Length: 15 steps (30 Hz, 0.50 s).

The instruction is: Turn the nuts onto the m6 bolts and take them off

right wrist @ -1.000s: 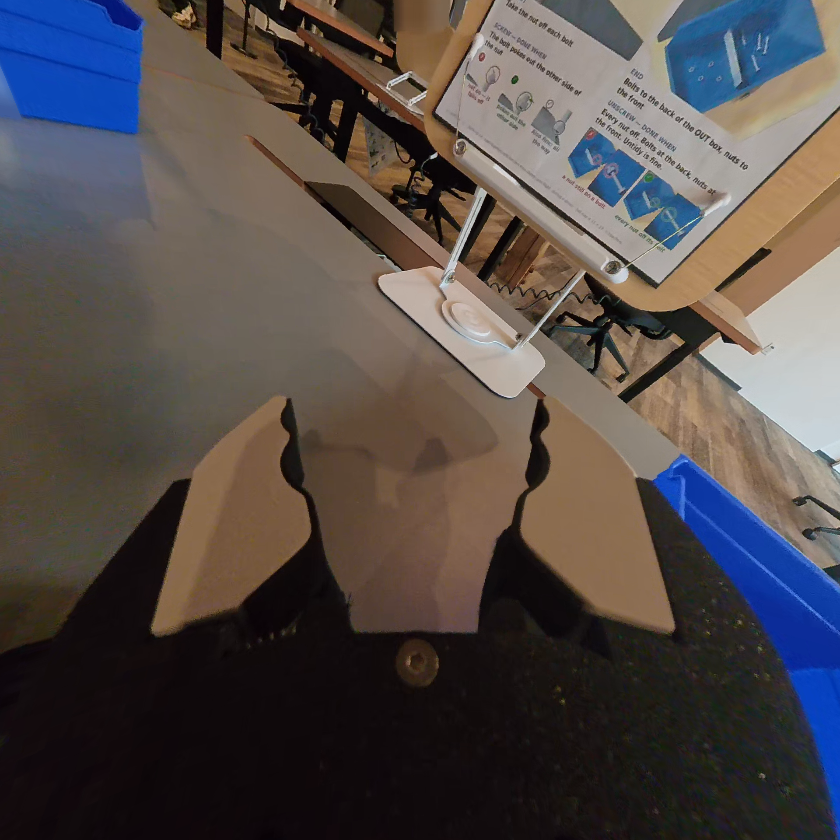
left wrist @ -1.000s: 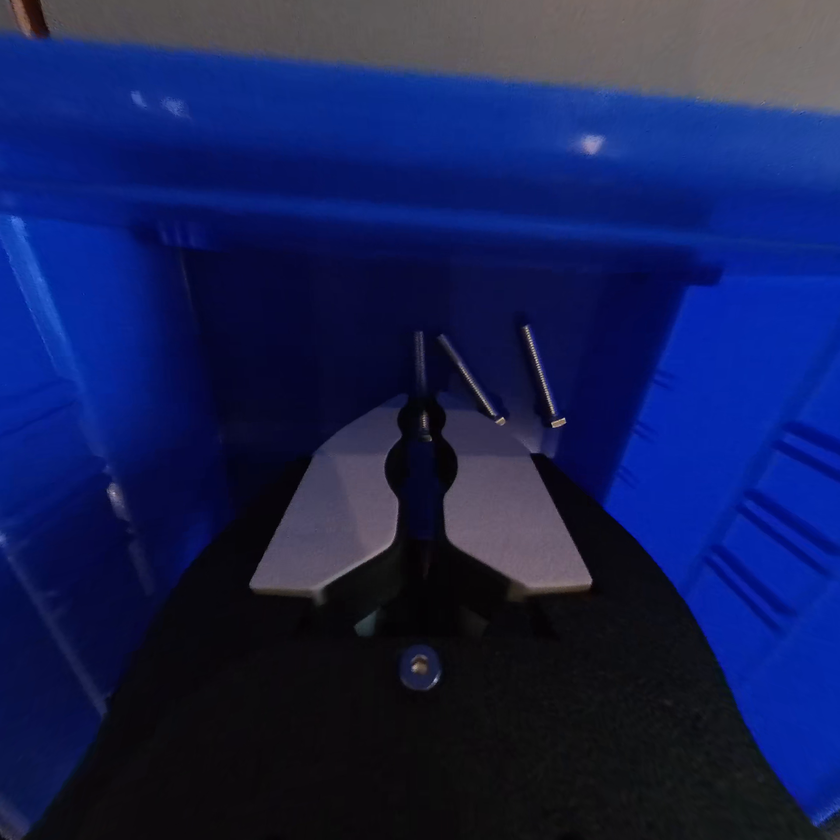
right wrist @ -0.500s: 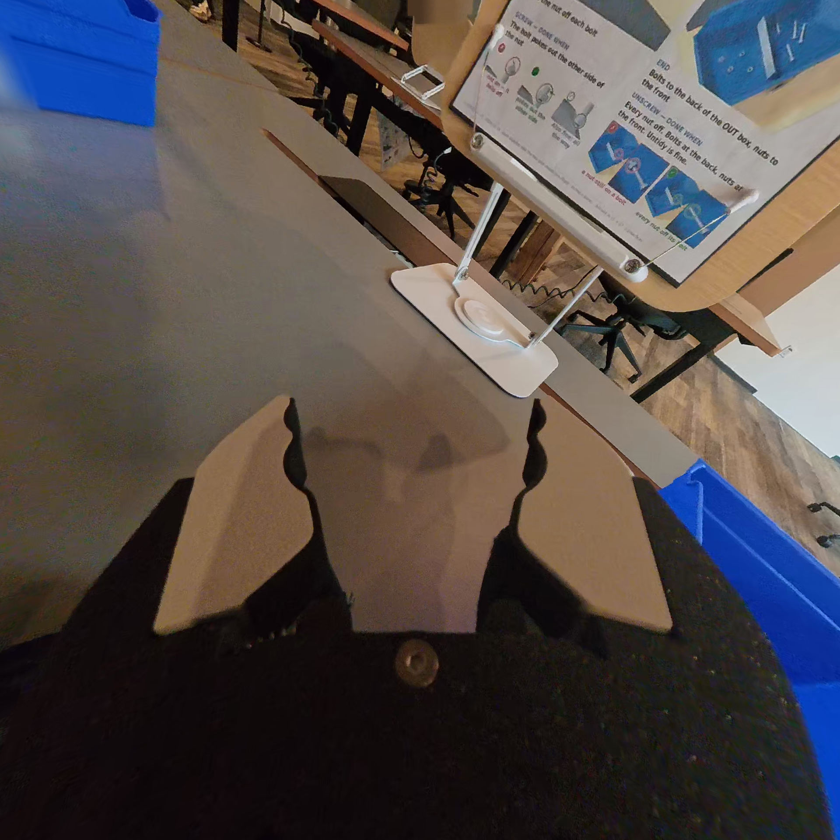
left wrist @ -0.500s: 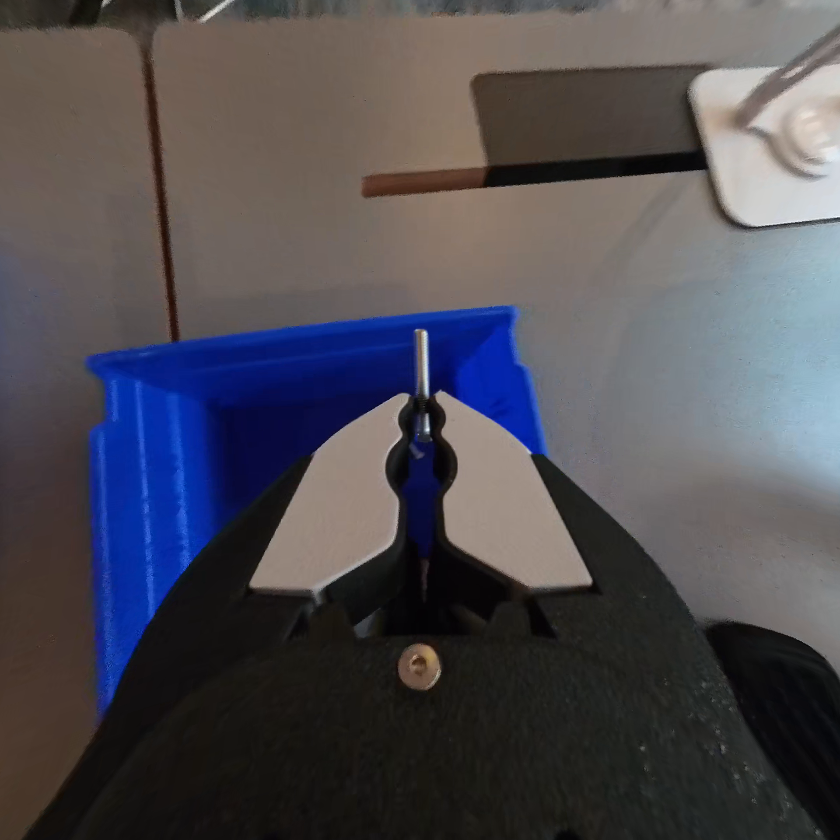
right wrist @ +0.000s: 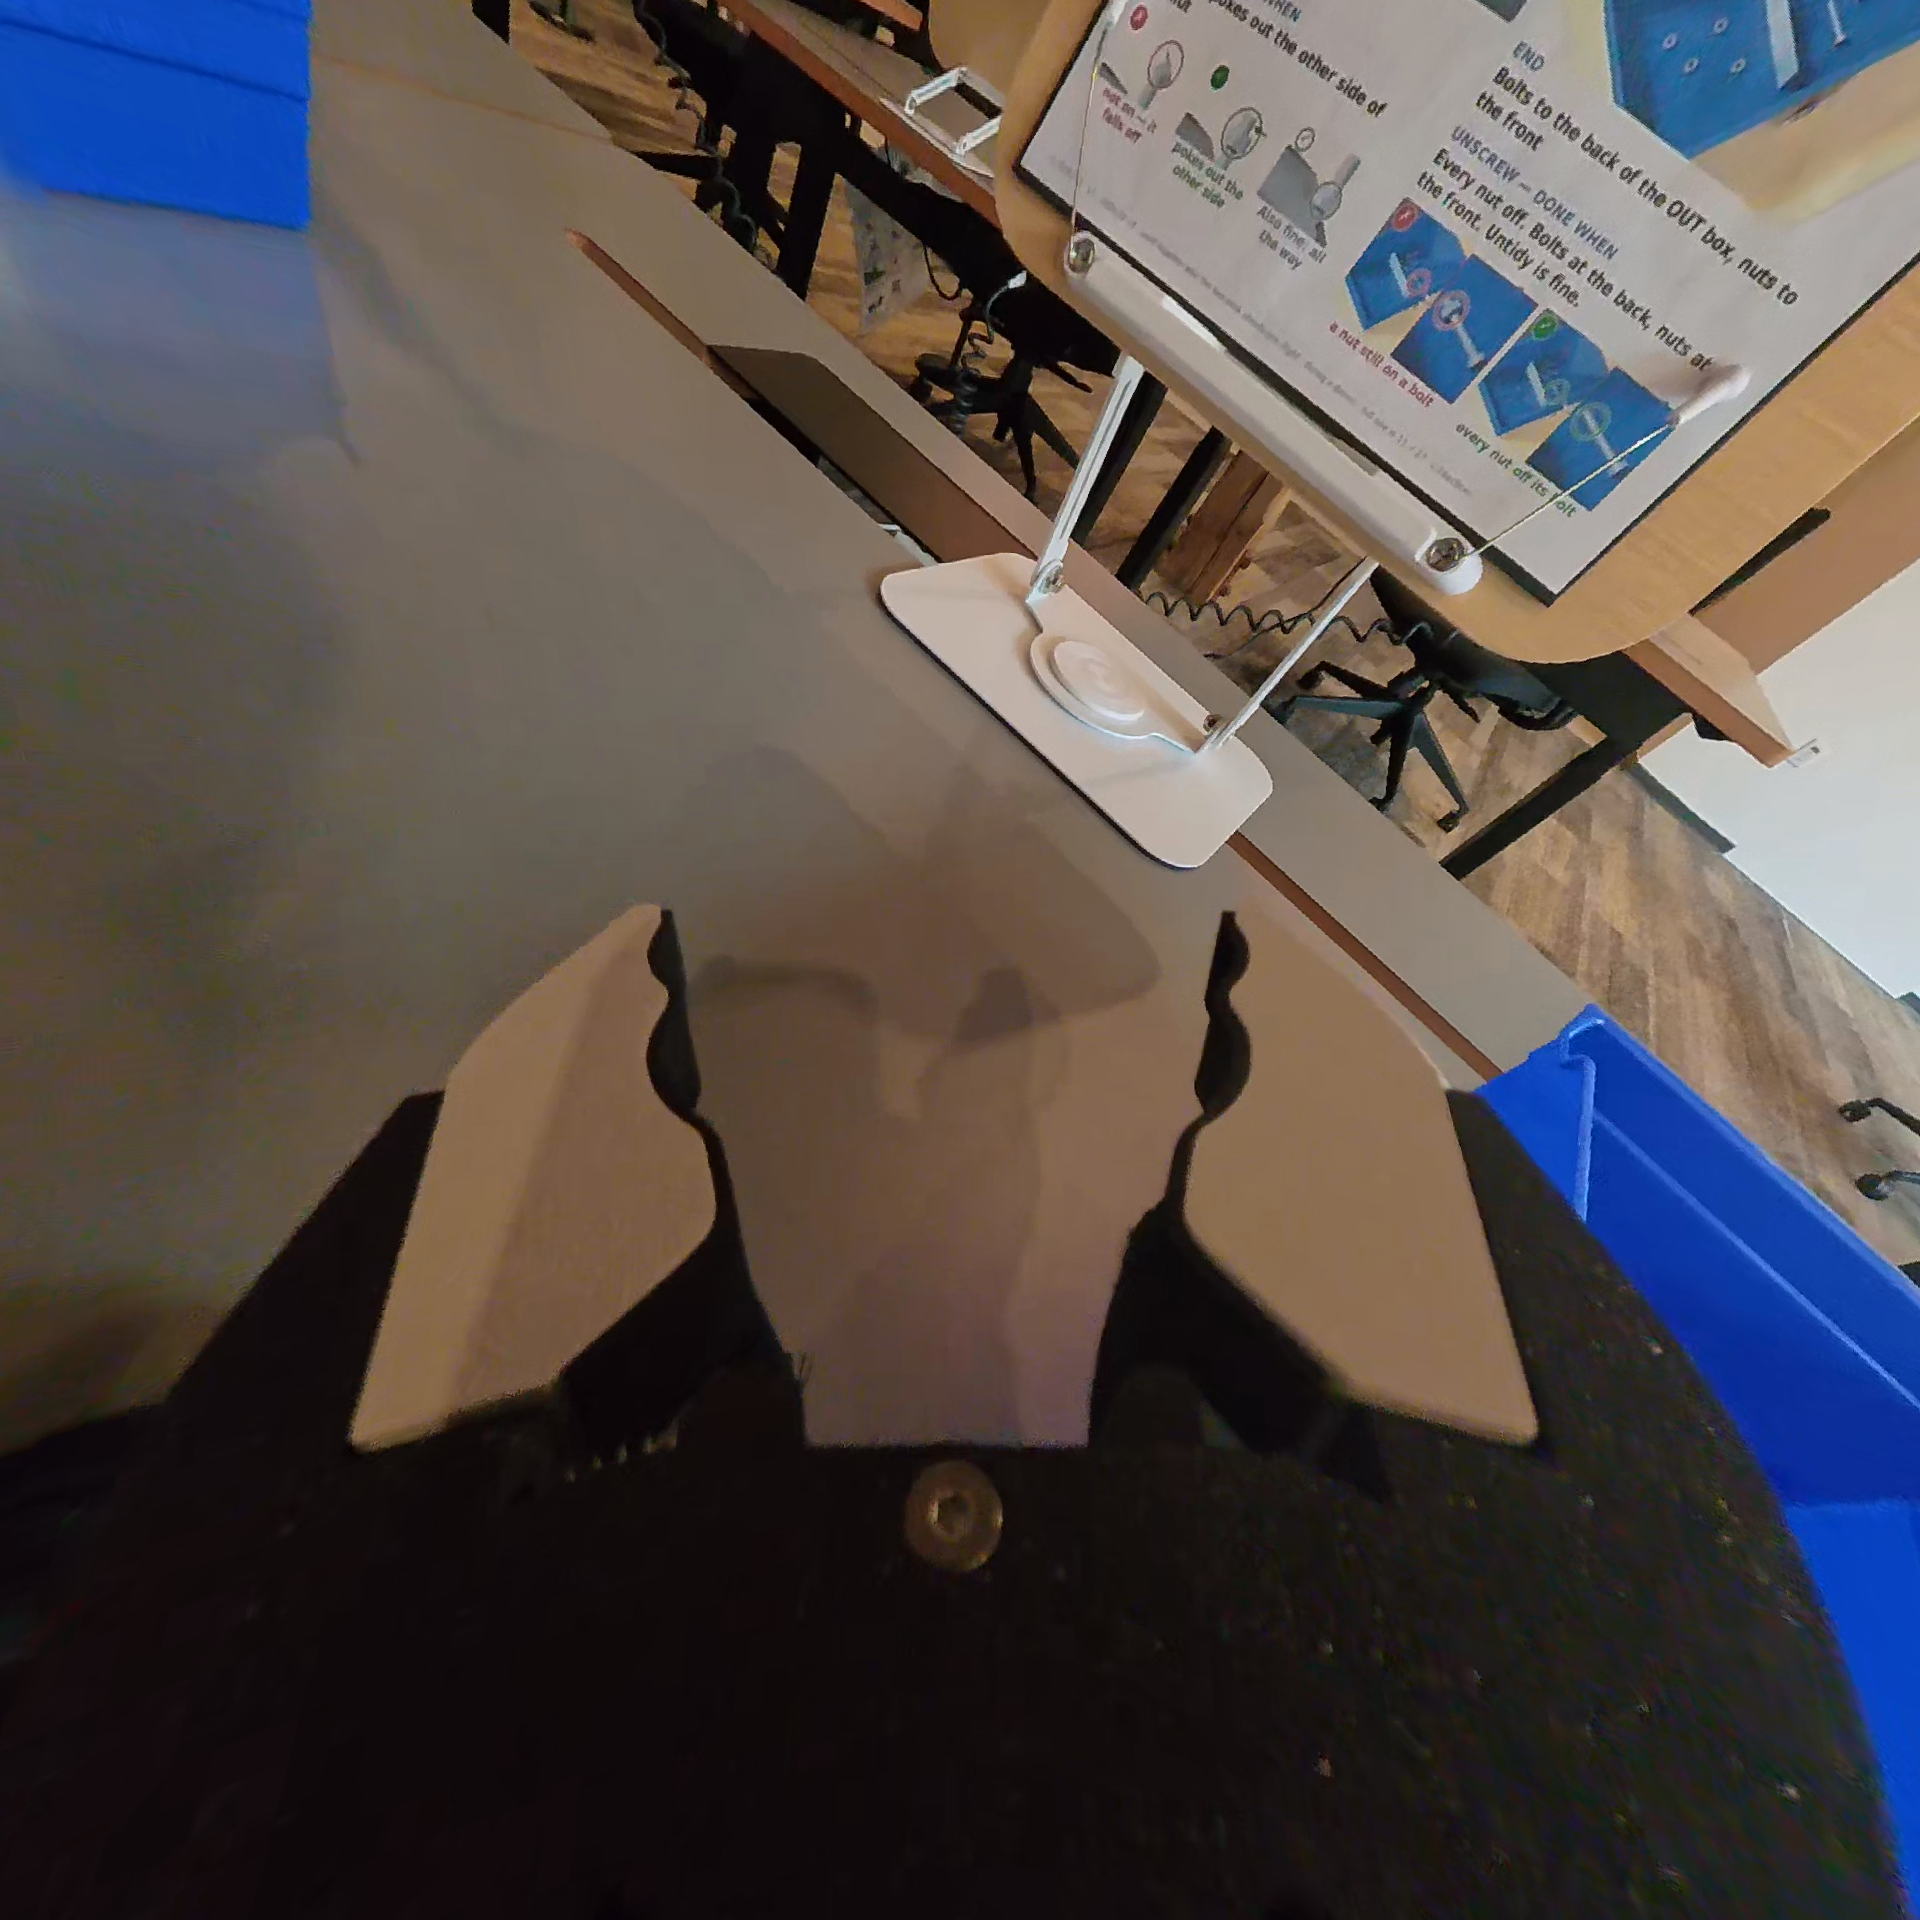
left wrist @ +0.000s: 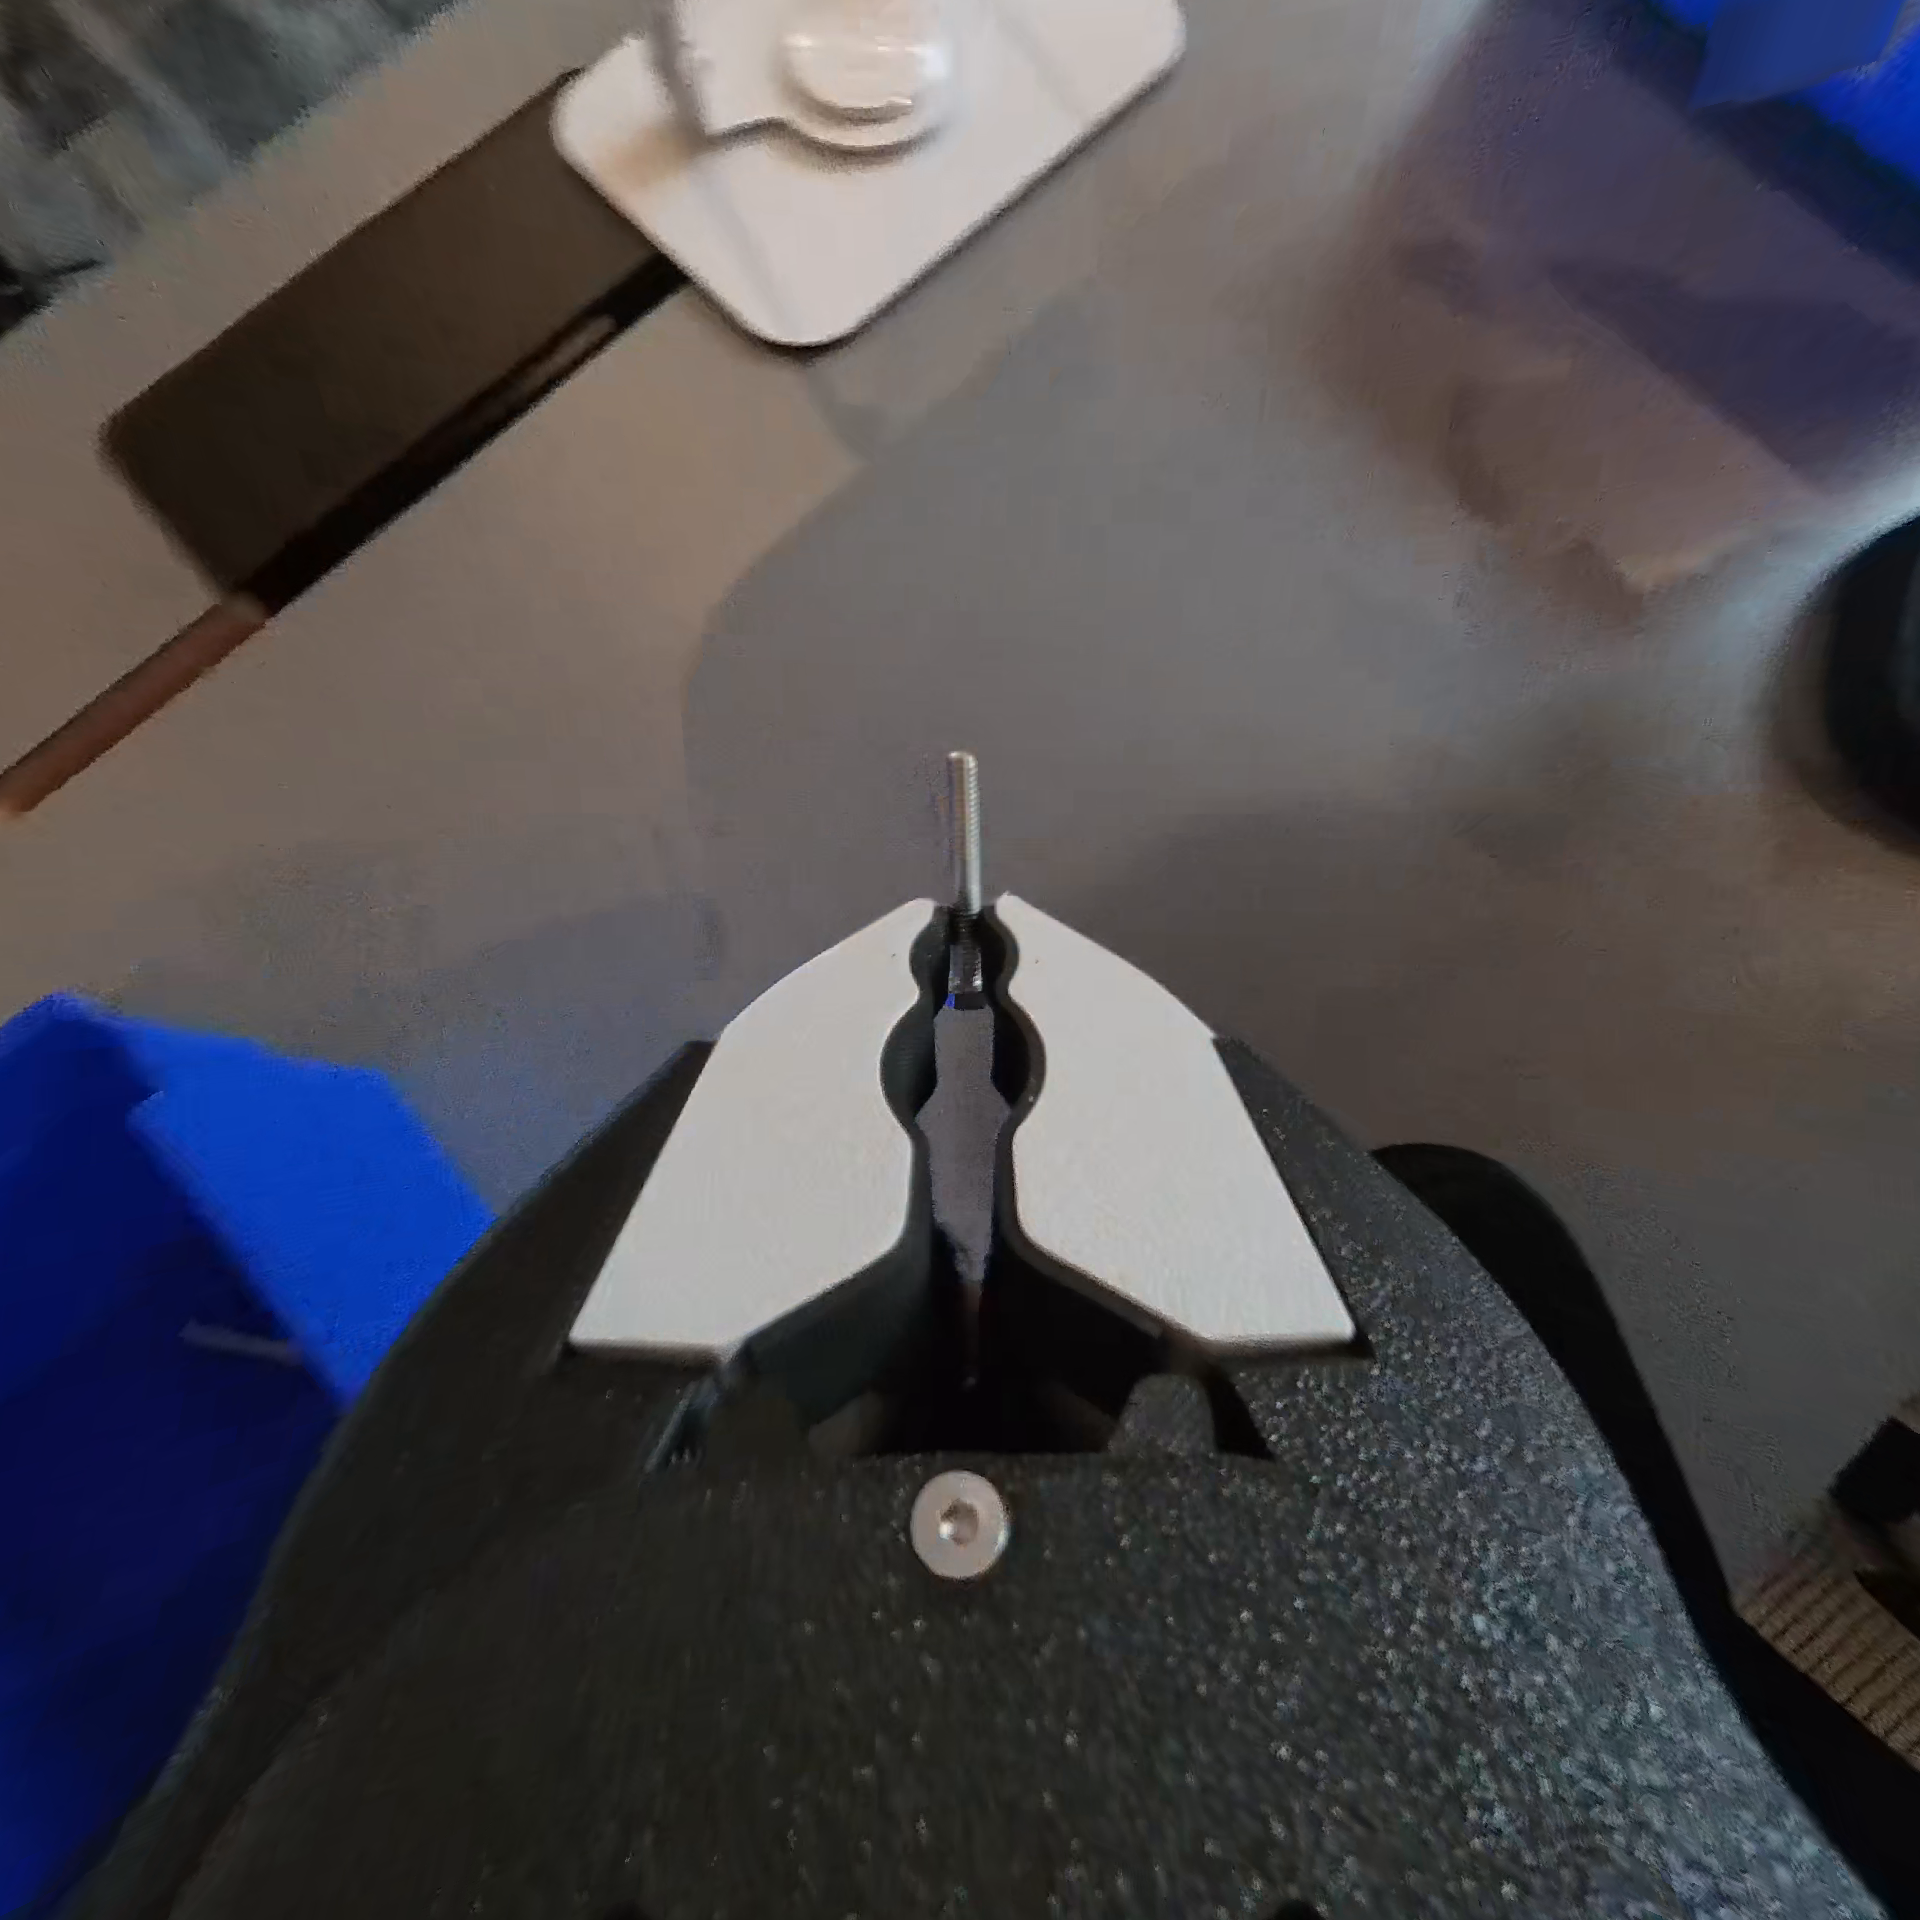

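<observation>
My left gripper [left wrist: 964, 914] is shut on a silver bolt [left wrist: 963, 831]. Its head end sits between the pads and its threaded shaft sticks out forward over the grey table [left wrist: 1143, 644]. No nut shows on the shaft. The blue bin [left wrist: 177, 1195] lies at the lower left of the left wrist view. My right gripper [right wrist: 945, 925] is open and empty above the grey table [right wrist: 416, 675], with its pads wide apart. A blurred shape at the right edge of the left wrist view may be the other gripper; I cannot tell.
A white stand base [right wrist: 1070, 696] stands on the table's far edge and carries an instruction sheet [right wrist: 1455, 208]; the base also shows in the left wrist view [left wrist: 862, 156]. A blue bin [right wrist: 1745, 1278] lies at my right gripper's right, another blue bin [right wrist: 156, 114] at the far left. Chairs and desks stand beyond. The grippers' ends are close to 30 cm from one another.
My left gripper has lifted the bolt out of the blue bin, where two other bolts stayed, and swung right over the table. The right gripper stayed open and barely moved.
</observation>
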Each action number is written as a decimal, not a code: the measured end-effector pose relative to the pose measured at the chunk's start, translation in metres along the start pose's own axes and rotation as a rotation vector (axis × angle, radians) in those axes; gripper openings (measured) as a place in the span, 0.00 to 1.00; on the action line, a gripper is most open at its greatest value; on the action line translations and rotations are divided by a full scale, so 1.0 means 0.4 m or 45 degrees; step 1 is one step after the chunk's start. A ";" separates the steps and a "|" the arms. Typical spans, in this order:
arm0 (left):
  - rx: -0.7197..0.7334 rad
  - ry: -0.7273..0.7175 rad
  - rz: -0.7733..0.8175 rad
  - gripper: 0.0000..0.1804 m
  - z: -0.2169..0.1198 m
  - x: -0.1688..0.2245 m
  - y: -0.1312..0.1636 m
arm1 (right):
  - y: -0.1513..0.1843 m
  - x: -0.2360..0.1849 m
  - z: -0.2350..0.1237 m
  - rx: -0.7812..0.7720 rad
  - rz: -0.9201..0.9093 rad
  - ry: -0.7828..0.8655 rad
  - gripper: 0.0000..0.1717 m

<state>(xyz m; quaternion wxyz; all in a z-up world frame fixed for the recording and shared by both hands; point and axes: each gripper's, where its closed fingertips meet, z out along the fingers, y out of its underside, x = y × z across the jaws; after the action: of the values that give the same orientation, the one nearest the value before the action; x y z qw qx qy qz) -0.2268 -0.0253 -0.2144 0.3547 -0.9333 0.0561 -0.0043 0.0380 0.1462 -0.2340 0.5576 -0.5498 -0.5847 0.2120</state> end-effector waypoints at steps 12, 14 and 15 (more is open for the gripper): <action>-0.349 -0.031 0.112 0.03 0.185 0.251 0.106 | 0.024 -0.007 0.009 -0.086 -0.065 -0.005 0.56; -0.404 -0.052 0.096 0.03 0.197 0.266 0.128 | 0.025 -0.007 0.008 -0.089 -0.068 -0.005 0.56; -0.432 -0.066 0.087 0.03 0.201 0.270 0.139 | 0.025 -0.007 0.007 -0.087 -0.069 -0.006 0.56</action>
<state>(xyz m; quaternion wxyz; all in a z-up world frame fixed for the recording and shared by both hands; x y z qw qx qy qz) -0.1214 -0.0250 -0.3147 0.1935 -0.9771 0.0786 0.0414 0.0390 0.1479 -0.2443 0.5426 -0.5520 -0.6077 0.1779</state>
